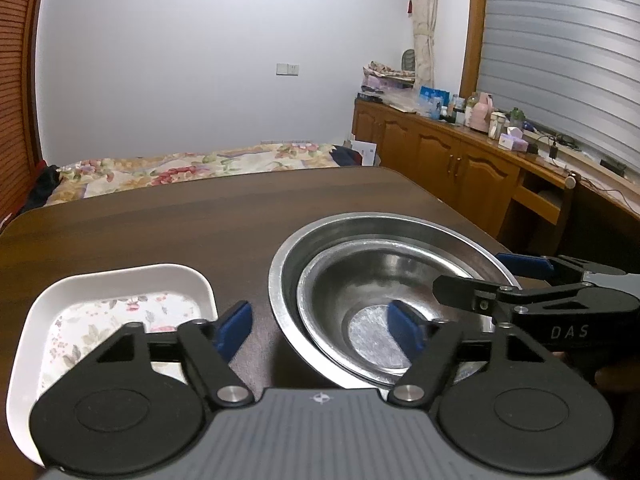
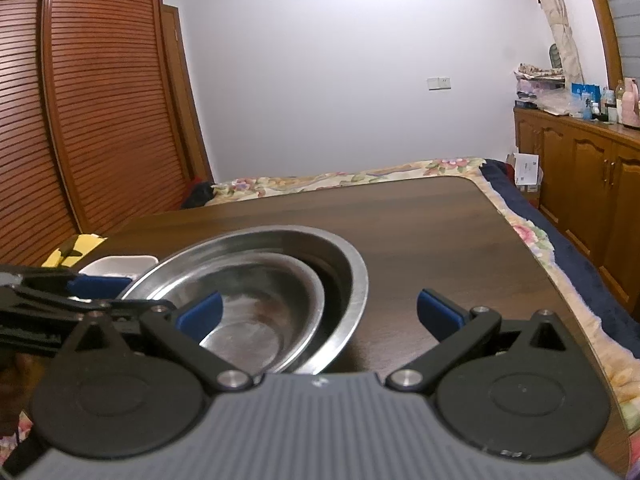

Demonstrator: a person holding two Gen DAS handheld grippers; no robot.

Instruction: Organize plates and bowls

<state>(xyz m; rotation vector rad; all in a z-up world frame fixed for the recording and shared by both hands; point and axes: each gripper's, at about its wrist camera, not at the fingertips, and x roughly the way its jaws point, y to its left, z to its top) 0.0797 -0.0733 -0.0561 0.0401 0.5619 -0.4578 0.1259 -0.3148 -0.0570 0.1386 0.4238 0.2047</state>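
Observation:
A small steel bowl (image 1: 372, 300) lies tilted inside a larger steel bowl (image 1: 288, 264) on the dark wooden table (image 1: 160, 224). A white square dish (image 1: 120, 280) with a flower pattern sits left of them. My left gripper (image 1: 322, 330) is open and straddles the big bowl's near-left rim, one blue pad inside the bowls, one outside. In the right wrist view the nested small bowl (image 2: 256, 300) and large bowl (image 2: 352, 276) lie under my open right gripper (image 2: 320, 312), whose left pad is inside them and right pad over bare table. Neither holds anything.
The right gripper's body (image 1: 560, 304) reaches in at the bowls' right side. A bed (image 1: 180, 168) with a floral cover lies beyond the table's far edge. Wooden cabinets (image 1: 460, 160) with clutter on top run along the right. Louvered wardrobe doors (image 2: 100, 100) stand left.

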